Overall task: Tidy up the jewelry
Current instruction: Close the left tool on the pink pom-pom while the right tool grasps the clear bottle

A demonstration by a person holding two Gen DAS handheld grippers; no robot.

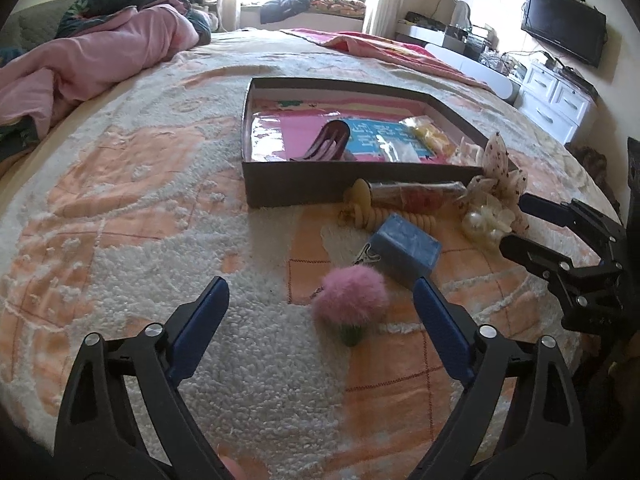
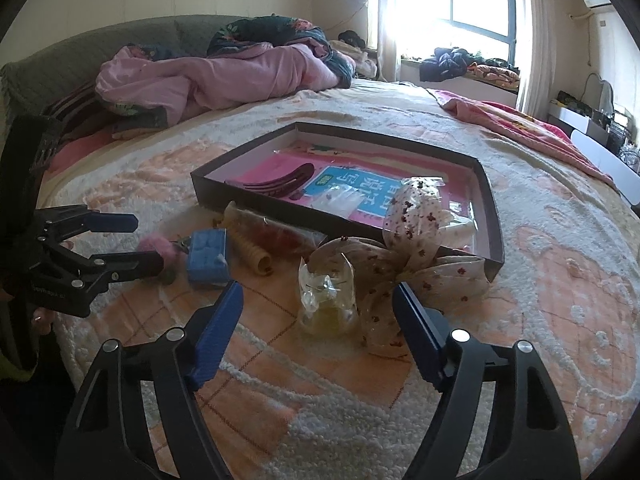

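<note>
In the left wrist view, the left gripper point(image 1: 320, 316) is held wide open and empty, with the pink pom-pom point(image 1: 350, 297) lying on the blanket just ahead between its fingers and the shallow box point(image 1: 280, 184) farther beyond. In the right wrist view, the right gripper point(image 2: 318, 328) is likewise spread and empty, and the dotted fabric bow point(image 2: 404, 256) is seen straight ahead, leaning on the box's near corner, so each item is judged nearer to its own arm.

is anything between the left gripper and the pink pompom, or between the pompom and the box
Nothing visible blocks the open left gripper: the pink pompom lies right between its fingers. On the way to the box, the blue block and the yellow spiral hair tie lie just beyond the pompom, so lift it over them.
</note>
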